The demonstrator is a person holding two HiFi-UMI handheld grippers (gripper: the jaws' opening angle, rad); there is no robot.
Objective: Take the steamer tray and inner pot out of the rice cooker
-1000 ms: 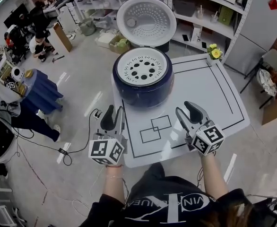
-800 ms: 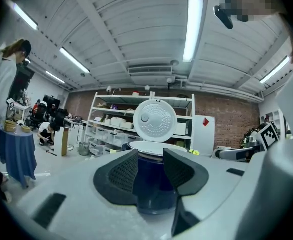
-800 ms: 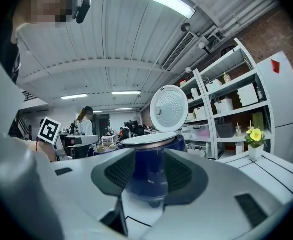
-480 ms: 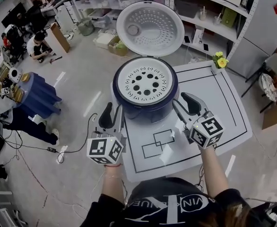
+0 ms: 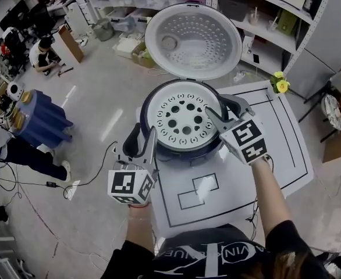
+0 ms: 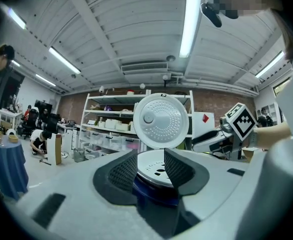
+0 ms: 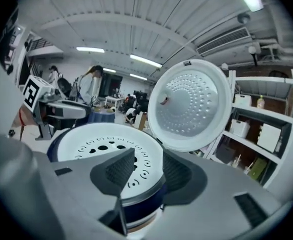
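A dark blue rice cooker (image 5: 159, 147) stands on the white table with its lid (image 5: 192, 39) swung up behind it. A white steamer tray (image 5: 184, 118) with round holes fills its mouth and hides the inner pot. My left gripper (image 5: 142, 135) is level at the cooker's near-left side, open, and the tray (image 6: 154, 164) shows through its empty gap. My right gripper (image 5: 221, 108) is tilted down over the cooker's right rim, open, with the tray's edge (image 7: 136, 176) showing between its jaws and no pad visibly pressing. Both pairs of jaws have just been opening.
The table (image 5: 275, 138) carries black taped rectangles, and a small yellow flower (image 5: 281, 86) stands at its far right corner. Shelves (image 5: 258, 16) rise behind. A blue-draped stand (image 5: 39, 118) and seated people are on the floor at the left.
Both grippers have moved forward to the cooker. The right one has rolled and now hangs over the cooker's right rim; the left one has come up to its near-left side.
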